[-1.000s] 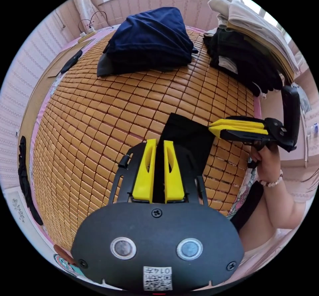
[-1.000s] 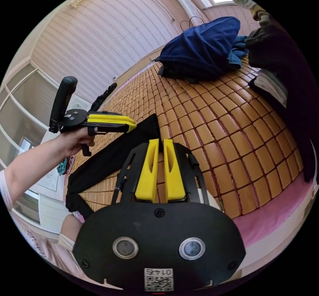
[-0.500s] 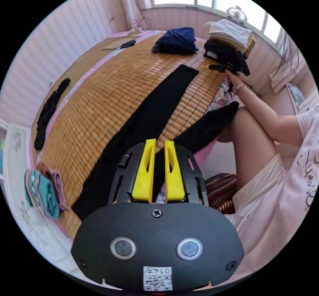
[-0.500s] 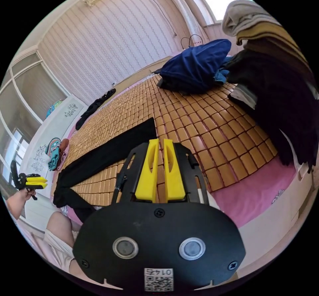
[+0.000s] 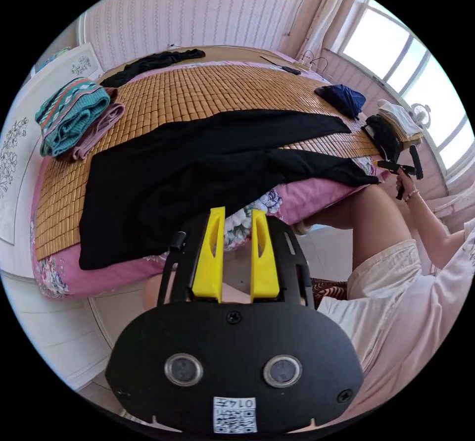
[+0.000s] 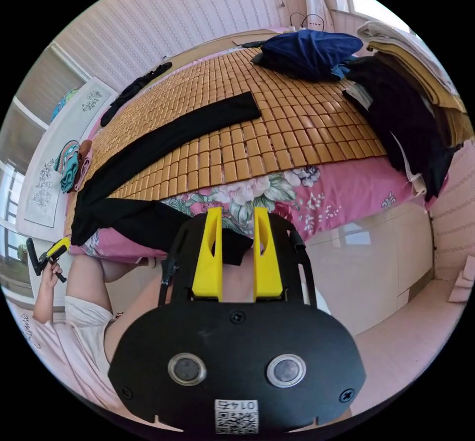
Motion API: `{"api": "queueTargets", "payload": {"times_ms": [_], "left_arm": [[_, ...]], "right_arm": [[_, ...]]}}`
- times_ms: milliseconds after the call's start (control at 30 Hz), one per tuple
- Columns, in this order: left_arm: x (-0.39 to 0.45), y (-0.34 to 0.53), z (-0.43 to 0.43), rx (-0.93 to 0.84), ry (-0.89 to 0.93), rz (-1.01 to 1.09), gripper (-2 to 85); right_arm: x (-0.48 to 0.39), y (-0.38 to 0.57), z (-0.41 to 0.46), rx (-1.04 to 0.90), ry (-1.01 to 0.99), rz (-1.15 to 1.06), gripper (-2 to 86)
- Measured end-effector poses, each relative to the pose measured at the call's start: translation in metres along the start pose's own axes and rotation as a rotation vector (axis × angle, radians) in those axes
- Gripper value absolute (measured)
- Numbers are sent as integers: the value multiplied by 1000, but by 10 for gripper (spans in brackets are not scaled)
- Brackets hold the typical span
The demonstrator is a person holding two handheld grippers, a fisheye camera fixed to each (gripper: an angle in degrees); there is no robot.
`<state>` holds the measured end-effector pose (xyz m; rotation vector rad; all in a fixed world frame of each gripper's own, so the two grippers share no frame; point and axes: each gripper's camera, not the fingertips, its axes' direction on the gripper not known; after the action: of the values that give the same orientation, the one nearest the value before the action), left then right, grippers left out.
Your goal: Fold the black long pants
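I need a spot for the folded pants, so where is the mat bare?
The mat is bare between the upper pant leg and the bed's front edge, and beyond that leg toward the far wall, up to the dark garment. It is crowded at the window end with the blue bundle and clothes stack, and at the other end with folded knits.

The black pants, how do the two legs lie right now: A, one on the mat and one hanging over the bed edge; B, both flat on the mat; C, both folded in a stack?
A: one leg of the black pants lies on the bamboo mat, the other droops over the pink bed edge.
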<state>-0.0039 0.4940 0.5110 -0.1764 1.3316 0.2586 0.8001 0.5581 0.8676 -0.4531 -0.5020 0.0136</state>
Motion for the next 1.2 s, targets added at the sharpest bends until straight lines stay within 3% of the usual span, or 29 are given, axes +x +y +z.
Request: {"api": "queueTargets", "payload": {"times_ms": [133,200,267,433,600,767,833,933,1067,1200], "left_arm": [[11,-25,21,-2,-22,128,92],[10,-32,37,-49,-31,151,90],[6,-34,56,-154,-69,171,69],[-14,-26,31,-135,-48,193,-2],[-35,-16,-20,-41,0,193,-9],[-64,5,-111,178,103,141,-8],[-66,17,-121,162,157,161,-5],[-65,34,-113,53,233,179,10],[-77,56,-133,120,198,152,40],[-117,59,-165,148,181,45,45]], "right_arm": [[-13,4,44,-201,9,36,82],[-28,6,36,-132,26,-4,35],[-40,-3,39,-201,41,-2,23],[-72,-21,15,-188,64,-104,12],[-104,-50,-44,22,65,-201,9],[-145,-71,-116,490,48,-392,9],[-137,-67,-114,520,63,-354,8],[-100,-52,-70,353,67,-210,6],[-52,-15,-15,96,139,78,0],[-81,-23,-12,112,93,-7,-2]]}}
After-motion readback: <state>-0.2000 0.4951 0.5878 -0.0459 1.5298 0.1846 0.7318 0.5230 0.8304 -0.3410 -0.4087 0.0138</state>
